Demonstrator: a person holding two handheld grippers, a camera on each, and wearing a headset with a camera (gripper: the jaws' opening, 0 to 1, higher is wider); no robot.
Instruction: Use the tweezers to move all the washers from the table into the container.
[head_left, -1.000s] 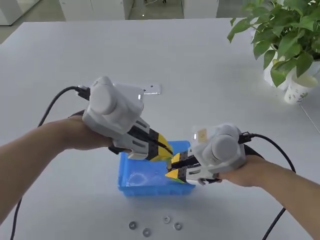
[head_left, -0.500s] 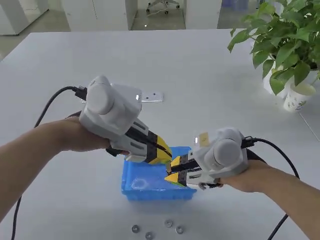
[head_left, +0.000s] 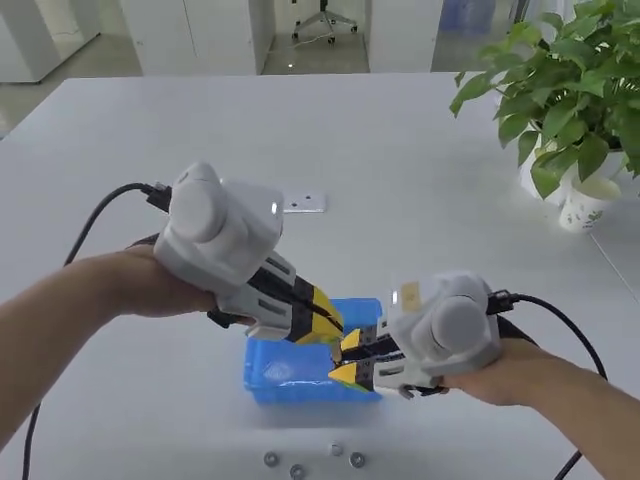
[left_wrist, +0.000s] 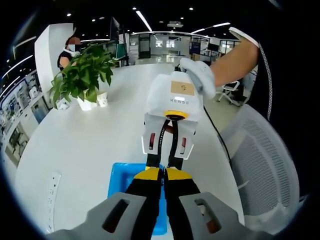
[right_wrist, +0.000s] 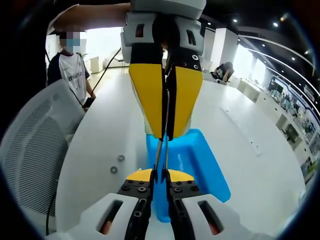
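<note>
- The left gripper (head_left: 325, 322) has its yellow-tipped jaws pressed together on the tweezers (right_wrist: 160, 145), which stick out from between them as two thin metal arms.
- The right gripper (head_left: 345, 360) faces it tip to tip. In the right gripper view its jaws are drawn together on the free end of the tweezers, so both grippers clamp the same tool.
- The meeting point of the two grippers hangs over the blue container (head_left: 300, 386), above its right half in the head view.
- The container is an open rectangular tray standing on the white counter (head_left: 400, 150), toward the near edge. Its inside is partly hidden by the grippers, and I cannot tell whether anything lies in it.
- Four washers (head_left: 357, 460) lie flat on the counter in a loose cluster between the container and the near edge, apart from the container wall.
- A potted plant (head_left: 560, 90) stands by the right edge, with a white cup (head_left: 580, 205) just beside it.
- A small flat white plate (head_left: 303, 203) lies on the counter beyond the grippers.
</note>
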